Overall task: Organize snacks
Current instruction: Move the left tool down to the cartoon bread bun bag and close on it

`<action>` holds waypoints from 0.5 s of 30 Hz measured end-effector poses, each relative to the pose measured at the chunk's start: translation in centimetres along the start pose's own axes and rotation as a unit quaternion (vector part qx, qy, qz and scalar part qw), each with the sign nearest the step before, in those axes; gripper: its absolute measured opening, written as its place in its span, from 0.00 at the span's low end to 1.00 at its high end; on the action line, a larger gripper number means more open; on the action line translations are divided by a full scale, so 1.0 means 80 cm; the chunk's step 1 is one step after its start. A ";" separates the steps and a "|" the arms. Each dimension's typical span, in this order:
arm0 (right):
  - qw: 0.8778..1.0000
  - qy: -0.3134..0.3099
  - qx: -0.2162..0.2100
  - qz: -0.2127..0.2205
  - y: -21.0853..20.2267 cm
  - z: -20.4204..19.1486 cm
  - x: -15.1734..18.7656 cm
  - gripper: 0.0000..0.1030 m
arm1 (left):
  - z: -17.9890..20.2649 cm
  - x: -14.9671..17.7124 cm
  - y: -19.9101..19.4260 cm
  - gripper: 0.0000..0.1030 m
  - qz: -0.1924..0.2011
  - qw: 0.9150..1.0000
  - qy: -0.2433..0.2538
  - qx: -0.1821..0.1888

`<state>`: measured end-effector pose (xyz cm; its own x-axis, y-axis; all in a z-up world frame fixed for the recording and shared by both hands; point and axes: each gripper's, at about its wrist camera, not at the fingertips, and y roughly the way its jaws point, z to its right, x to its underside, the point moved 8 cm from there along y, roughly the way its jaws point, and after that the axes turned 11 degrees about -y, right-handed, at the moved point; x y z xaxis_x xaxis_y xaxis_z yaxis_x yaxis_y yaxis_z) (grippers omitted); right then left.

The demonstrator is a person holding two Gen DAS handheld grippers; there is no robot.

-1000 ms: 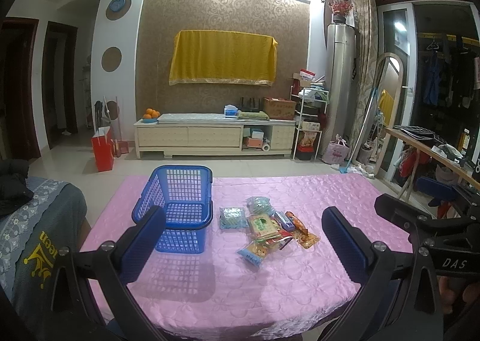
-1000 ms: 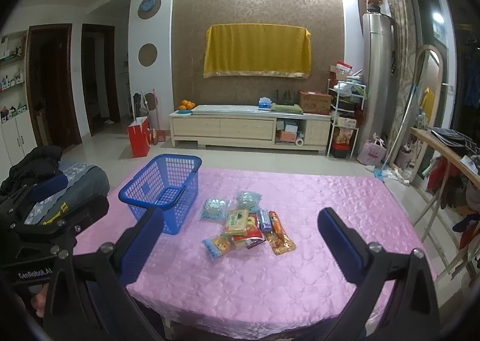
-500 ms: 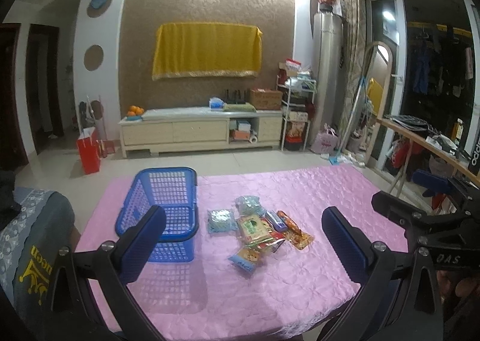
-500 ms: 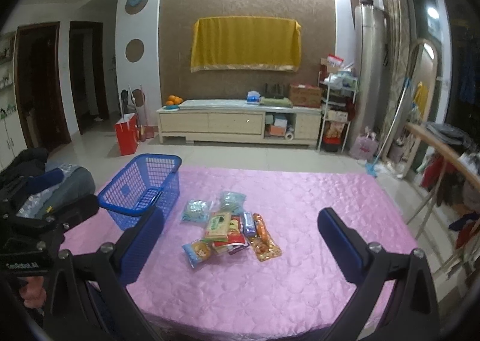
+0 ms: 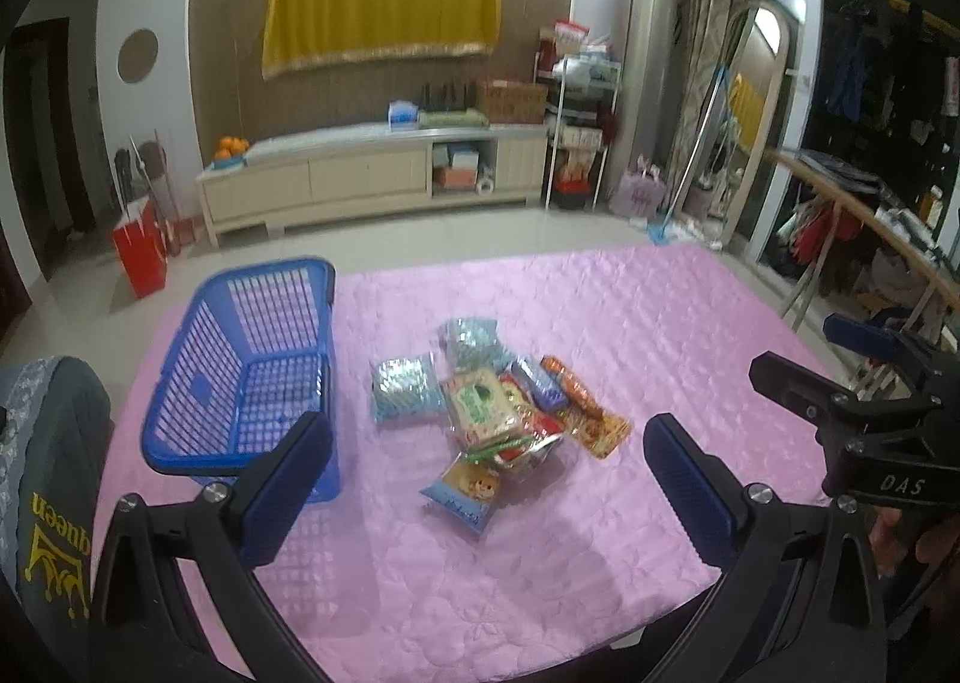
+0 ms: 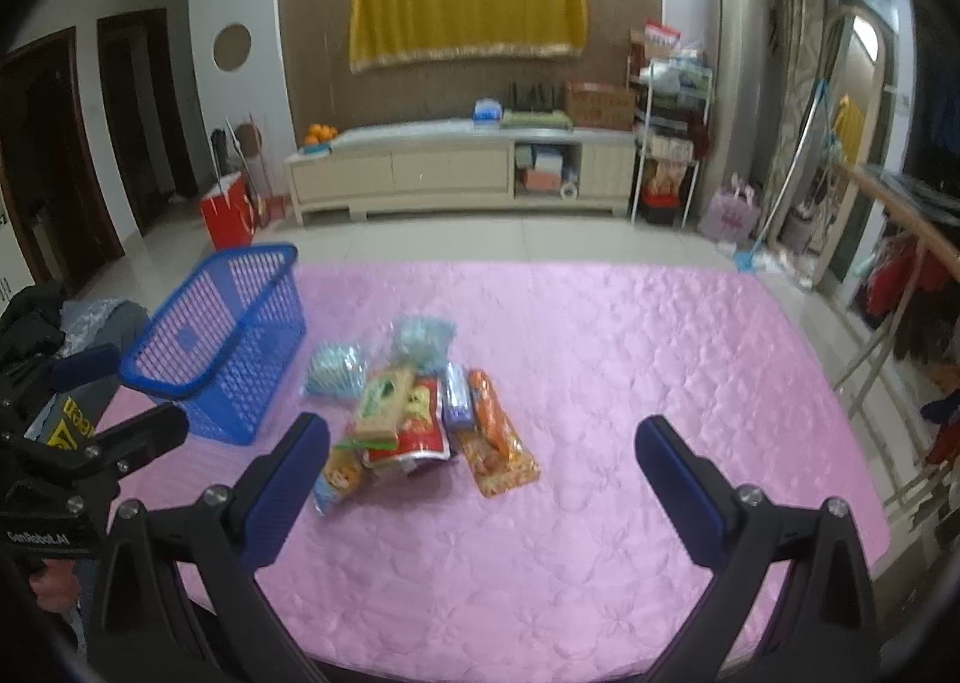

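On the bench with the pink cloth, a blue basket stands empty at the left. Just beside it lies a pile of snack packs, some on top of others. The left tool and the right tool hang near the front edge, both spread wide and holding nothing. I think it is best to take the loose orange pack first, by its edge.

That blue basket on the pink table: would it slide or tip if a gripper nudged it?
The blue basket looks empty, with thin slotted plastic walls, so it is probably light and would slide easily on the smooth pink tablecloth. Pushed high at its rim, it might tip, being fairly tall.
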<state>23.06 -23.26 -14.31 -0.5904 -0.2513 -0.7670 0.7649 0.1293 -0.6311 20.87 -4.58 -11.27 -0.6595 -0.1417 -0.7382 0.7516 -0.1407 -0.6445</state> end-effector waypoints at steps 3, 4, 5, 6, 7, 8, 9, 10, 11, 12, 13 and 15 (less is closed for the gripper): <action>1.000 0.002 -0.012 -0.025 0.030 0.002 0.013 1.00 | -0.001 0.010 0.035 1.00 -0.025 1.000 0.005 -0.011; 0.999 0.001 -0.014 -0.032 0.039 0.001 0.018 1.00 | -0.001 0.013 0.045 1.00 -0.032 0.999 0.008 -0.012; 0.999 0.000 -0.016 -0.037 0.046 0.002 0.022 1.00 | -0.002 0.017 0.055 1.00 -0.040 0.999 0.011 -0.013; 0.999 -0.003 -0.020 -0.045 0.056 0.000 0.028 1.00 | -0.002 0.024 0.069 1.00 -0.052 0.998 0.017 -0.014; 0.998 -0.005 -0.022 -0.052 0.064 -0.002 0.032 1.00 | -0.002 0.029 0.078 1.00 -0.059 0.998 0.022 -0.015; 0.998 -0.008 -0.023 -0.061 0.075 -0.004 0.039 1.00 | -0.002 0.035 0.087 1.00 -0.068 0.997 0.028 -0.016; 0.997 -0.010 -0.025 -0.069 0.084 -0.006 0.044 1.00 | -0.003 0.040 0.097 1.00 -0.077 0.996 0.034 -0.017; 0.997 -0.011 -0.028 -0.077 0.093 -0.008 0.049 1.00 | -0.005 0.046 0.109 1.00 -0.087 0.995 0.041 -0.016; 0.996 -0.010 -0.031 -0.085 0.101 -0.010 0.055 1.00 | -0.004 0.049 0.117 1.00 -0.093 0.995 0.044 -0.014; 0.995 -0.008 -0.035 -0.095 0.112 -0.012 0.062 1.00 | -0.005 0.052 0.127 1.00 -0.101 0.994 0.046 -0.010; 0.994 -0.007 -0.037 -0.102 0.119 -0.013 0.068 1.00 | -0.006 0.056 0.137 1.00 -0.110 0.993 0.049 -0.003; 0.993 -0.004 -0.039 -0.115 0.135 -0.016 0.080 1.00 | -0.009 0.063 0.156 1.00 -0.126 0.990 0.061 0.001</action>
<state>27.20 -22.26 -26.19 -0.7446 -0.2911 -0.6006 0.5873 0.1420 -0.7968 26.92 -6.35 -23.15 -0.8199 0.0186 -0.5722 0.5626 -0.1590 -0.8113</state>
